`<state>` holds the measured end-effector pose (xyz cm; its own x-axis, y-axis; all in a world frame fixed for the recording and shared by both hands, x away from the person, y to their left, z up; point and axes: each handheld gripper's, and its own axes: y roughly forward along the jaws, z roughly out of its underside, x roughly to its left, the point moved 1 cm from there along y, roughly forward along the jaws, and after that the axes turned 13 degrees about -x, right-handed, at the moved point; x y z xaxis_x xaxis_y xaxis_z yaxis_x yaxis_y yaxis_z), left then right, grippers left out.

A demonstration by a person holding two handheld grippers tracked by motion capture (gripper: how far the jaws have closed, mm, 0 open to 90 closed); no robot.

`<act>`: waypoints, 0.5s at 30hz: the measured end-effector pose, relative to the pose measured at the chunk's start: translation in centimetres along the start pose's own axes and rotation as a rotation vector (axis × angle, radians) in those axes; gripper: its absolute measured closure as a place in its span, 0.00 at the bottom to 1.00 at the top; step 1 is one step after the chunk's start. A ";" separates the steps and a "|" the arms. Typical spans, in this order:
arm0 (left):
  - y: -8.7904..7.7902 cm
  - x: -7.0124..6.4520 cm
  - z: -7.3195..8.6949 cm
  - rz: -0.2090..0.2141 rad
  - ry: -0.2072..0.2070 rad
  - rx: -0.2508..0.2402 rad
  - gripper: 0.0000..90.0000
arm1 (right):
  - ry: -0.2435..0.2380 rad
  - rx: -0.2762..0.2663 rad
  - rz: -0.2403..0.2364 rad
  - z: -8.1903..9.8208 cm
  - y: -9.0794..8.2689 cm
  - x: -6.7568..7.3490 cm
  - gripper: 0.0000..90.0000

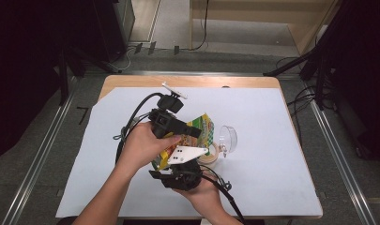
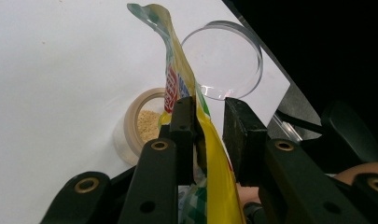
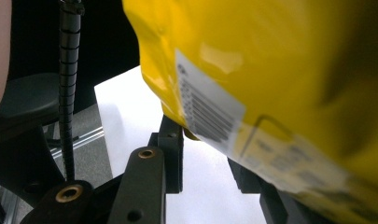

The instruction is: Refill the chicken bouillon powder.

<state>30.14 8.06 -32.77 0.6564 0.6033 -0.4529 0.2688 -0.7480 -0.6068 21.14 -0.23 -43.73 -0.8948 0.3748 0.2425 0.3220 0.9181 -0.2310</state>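
At table centre, on the white sheet [image 1: 253, 154], both grippers hold one yellow snack bag [image 1: 202, 127] up off the surface. Left gripper [image 1: 193, 132] comes in from above-left. In the left gripper view its jaws straddle the bag's [image 2: 210, 140] thin top edge: one pad is against the film, the other stands just off it, so cannot tell if it's truly clamped or only bracketing. Right gripper [image 1: 171, 172] sits lower, near the person's side. In the right gripper view the bag's [image 3: 252, 70] barcode side hangs over and in front of the jaws. One jaw meets the bag's lower edge, the far jaw is hidden behind the film, so grip state can't be told here either.

Bag tilts with its torn mouth toward the small open jar [image 1: 210, 154], which stands just beside and below it. Crumbly tan contents already show inside the jar [image 2: 142, 122] in the left gripper view. Likely reason for the two-point hold: one end steadied, other end raised, so the contents slide out toward the jar.

Clear round lid [image 1: 228, 138] lies just beyond the jar, propped on edge, out of the pour path. Likely set there so it's close for recapping.
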 end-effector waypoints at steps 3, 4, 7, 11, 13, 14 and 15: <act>0.0 -0.1 0.0 0.006 -0.005 0.001 0.83 | -0.002 0.001 0.000 0.0 0.0 0.0 0.78; 0.0 -0.1 0.0 0.006 -0.004 0.000 0.83 | -0.002 0.001 0.000 0.0 0.0 0.0 0.78; 0.0 -0.2 0.0 0.005 -0.001 -0.003 0.83 | -0.003 -0.001 0.001 0.1 0.0 -0.1 0.79; 0.1 -0.1 0.0 0.005 0.002 0.001 0.82 | 0.004 0.002 -0.002 0.0 0.0 -0.1 0.79; 0.0 0.2 -0.1 0.009 -0.006 -0.005 0.82 | 0.004 0.000 -0.006 -0.1 -0.1 0.0 0.78; -0.1 0.3 -0.2 0.016 -0.015 -0.007 0.82 | 0.003 0.001 -0.007 -0.2 -0.1 0.0 0.78; -0.1 0.4 -0.3 0.019 -0.019 -0.009 0.82 | 0.003 -0.002 -0.009 -0.3 -0.1 0.1 0.78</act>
<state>30.56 8.26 -32.68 0.6480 0.5939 -0.4768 0.2628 -0.7620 -0.5919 21.15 -0.26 -43.37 -0.8969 0.3666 0.2475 0.3144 0.9219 -0.2264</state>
